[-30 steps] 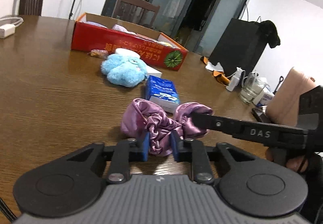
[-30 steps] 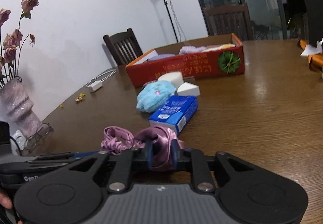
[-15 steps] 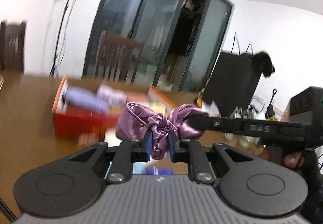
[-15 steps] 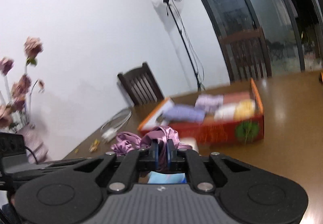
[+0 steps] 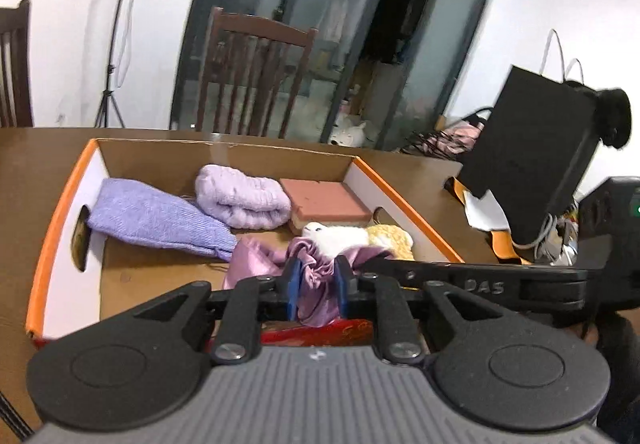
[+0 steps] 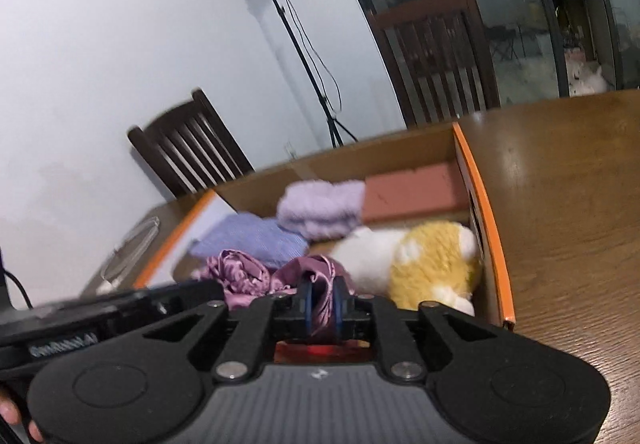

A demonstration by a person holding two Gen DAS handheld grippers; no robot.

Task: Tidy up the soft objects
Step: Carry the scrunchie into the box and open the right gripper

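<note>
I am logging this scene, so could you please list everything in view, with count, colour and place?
Box: one, orange-rimmed cardboard, on table.
Table: one, brown wood.
Knit cloth: one, lilac-blue, box left.
Rolled towel: one, pale purple, box back.
Sponge block: one, pink, box back right.
Plush toy: one, yellow-white, box right.
Chairs: two, dark wood, behind table.
Satin scrunchie: one, mauve, held over box.
Left gripper, right gripper: black, both shut on scrunchie.

Pastel softs in an orange-edged box

Mauve satin scrunchie (image 5: pixel 316 280); lilac towel (image 5: pixel 240 195); periwinkle cloth (image 5: pixel 156 215); terracotta sponge (image 5: pixel 324 197); yellow-and-white plush (image 6: pixel 432 260); brown box (image 5: pixel 52 232).
</note>
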